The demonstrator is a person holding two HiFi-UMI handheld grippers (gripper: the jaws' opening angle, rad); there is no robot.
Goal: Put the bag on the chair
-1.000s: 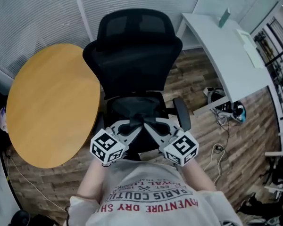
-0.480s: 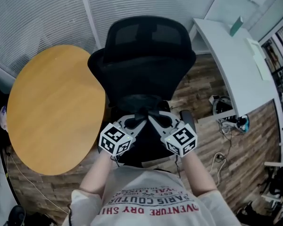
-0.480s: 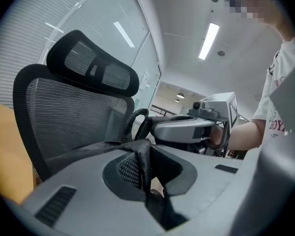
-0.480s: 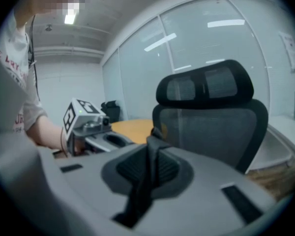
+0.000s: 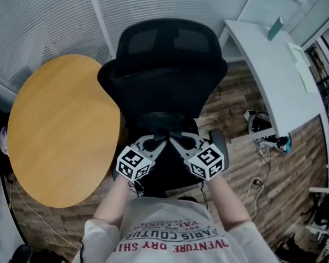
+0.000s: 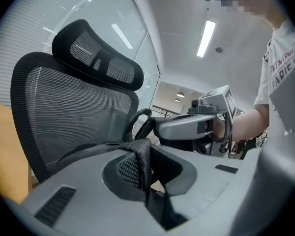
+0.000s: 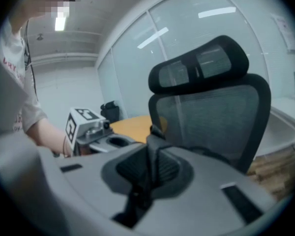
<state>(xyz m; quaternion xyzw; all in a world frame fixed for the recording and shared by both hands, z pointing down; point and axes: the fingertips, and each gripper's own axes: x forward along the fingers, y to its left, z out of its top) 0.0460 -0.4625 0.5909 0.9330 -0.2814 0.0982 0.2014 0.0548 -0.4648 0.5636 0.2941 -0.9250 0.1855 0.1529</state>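
Both pairs of jaws are clenched on black webbing. The left gripper (image 6: 143,168) pinches one bag strap (image 6: 137,151), and the right gripper (image 7: 148,168) pinches a second strap (image 7: 152,149). The two grippers sit close side by side in front of the chair (image 5: 170,64), with their tips angled toward each other over its seat. The bag (image 5: 165,171) hangs dark between them, just in front of the chair's mesh backrest. It is black against the black seat, so I cannot tell whether it touches the seat. A round wooden table (image 5: 60,125) stands against the chair's left side in the head view. A white desk (image 5: 274,70) stands apart on the chair's right.
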